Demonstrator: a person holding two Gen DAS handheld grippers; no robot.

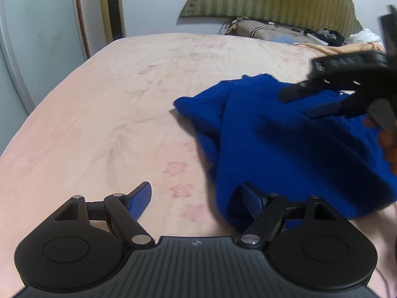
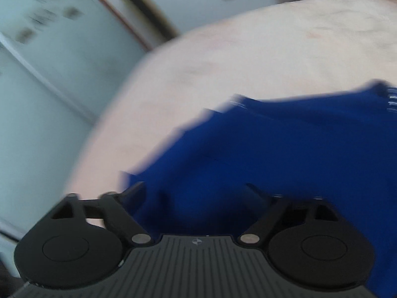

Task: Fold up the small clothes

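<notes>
A blue garment (image 1: 285, 149) lies rumpled on the pink flower-print bed sheet (image 1: 111, 111), right of centre in the left wrist view. My left gripper (image 1: 197, 193) is open low over the sheet, its right finger at the garment's near-left edge and nothing between its pads. My right gripper (image 1: 296, 104) hovers above the garment's far right part with its jaws apart. The right wrist view is blurred: the right gripper (image 2: 194, 188) stands open just over the blue garment (image 2: 273, 149), which fills the space under its fingers. No pad visibly presses the cloth.
A green padded headboard (image 1: 273, 0) and a pile of cables and small items (image 1: 285, 32) sit at the bed's far end. A pale wardrobe door (image 1: 37, 37) stands left of the bed. A hand (image 1: 387, 144) shows at the right edge.
</notes>
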